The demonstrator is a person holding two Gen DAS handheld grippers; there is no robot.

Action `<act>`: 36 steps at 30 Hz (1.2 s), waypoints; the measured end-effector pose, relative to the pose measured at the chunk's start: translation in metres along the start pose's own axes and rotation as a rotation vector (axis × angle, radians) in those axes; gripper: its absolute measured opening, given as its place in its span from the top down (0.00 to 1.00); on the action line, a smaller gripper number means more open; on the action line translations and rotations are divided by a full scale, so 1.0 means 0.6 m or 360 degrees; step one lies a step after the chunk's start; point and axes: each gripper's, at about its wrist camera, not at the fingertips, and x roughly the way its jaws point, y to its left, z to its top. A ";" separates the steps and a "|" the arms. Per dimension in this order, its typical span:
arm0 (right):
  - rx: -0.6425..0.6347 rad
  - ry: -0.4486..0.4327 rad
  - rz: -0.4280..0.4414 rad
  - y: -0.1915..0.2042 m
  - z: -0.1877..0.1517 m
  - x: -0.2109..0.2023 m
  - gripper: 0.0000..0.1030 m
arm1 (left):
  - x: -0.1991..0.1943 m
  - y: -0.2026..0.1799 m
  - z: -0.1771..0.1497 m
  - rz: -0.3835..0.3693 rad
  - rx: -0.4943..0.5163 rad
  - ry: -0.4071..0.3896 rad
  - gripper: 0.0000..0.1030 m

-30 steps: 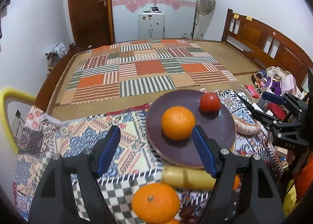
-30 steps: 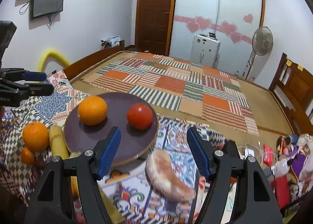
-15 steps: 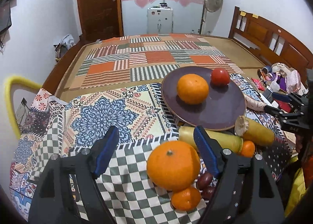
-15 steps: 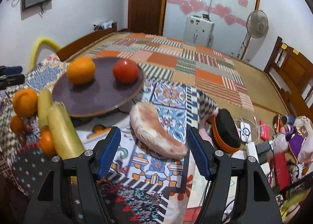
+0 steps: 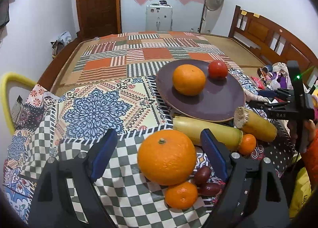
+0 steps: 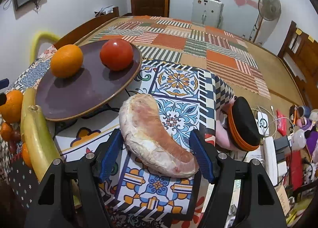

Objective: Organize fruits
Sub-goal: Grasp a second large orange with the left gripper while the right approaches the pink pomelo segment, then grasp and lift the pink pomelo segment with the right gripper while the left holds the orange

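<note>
Left hand-held gripper [image 5: 157, 155] jaws just widened, straddling big orange [image 5: 167, 157], no contact. Right hand-held gripper [image 6: 157, 153] narrowing around pomelo wedge [image 6: 153, 134], not gripping.

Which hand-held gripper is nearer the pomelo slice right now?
Right. The right hand-held gripper straddles the pomelo slice, jaws open. The left hand-held gripper is across the plate, around the big orange.
</note>
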 end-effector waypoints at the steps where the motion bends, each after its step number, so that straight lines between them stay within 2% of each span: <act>1: 0.0003 -0.0005 0.0014 0.002 -0.002 -0.004 0.43 | 0.001 -0.002 -0.002 -0.0003 0.0004 0.0002 0.15; 3: -0.0012 -0.0012 -0.0012 0.009 -0.008 -0.010 0.55 | 0.004 -0.006 -0.008 -0.0018 0.0010 0.0016 0.15; 6: -0.0041 -0.0020 -0.0052 0.026 -0.022 -0.024 0.59 | 0.010 -0.011 -0.017 -0.0028 0.0020 0.0044 0.15; 12: -0.0050 -0.0036 0.0031 0.047 -0.043 -0.060 0.68 | 0.022 -0.006 -0.030 -0.0045 -0.0008 0.0079 0.15; 17: -0.0112 -0.0043 0.0007 0.064 -0.044 -0.066 0.69 | 0.033 -0.002 -0.035 -0.0081 -0.0050 0.0092 0.17; 22: -0.0110 -0.0023 -0.0006 0.058 -0.029 -0.045 0.66 | 0.042 0.005 -0.036 -0.0135 -0.0091 0.0107 0.32; 27: -0.0033 -0.0005 0.0040 0.042 -0.023 -0.033 0.60 | 0.040 0.008 -0.038 -0.0156 -0.0094 0.0086 0.33; 31: 0.0016 0.0026 0.0124 0.031 -0.021 -0.022 0.58 | 0.039 0.006 -0.036 -0.0151 -0.0081 0.0094 0.33; 36: -0.0001 0.0010 0.0081 0.040 -0.025 -0.026 0.62 | 0.036 0.008 -0.030 -0.0135 -0.0088 0.0089 0.33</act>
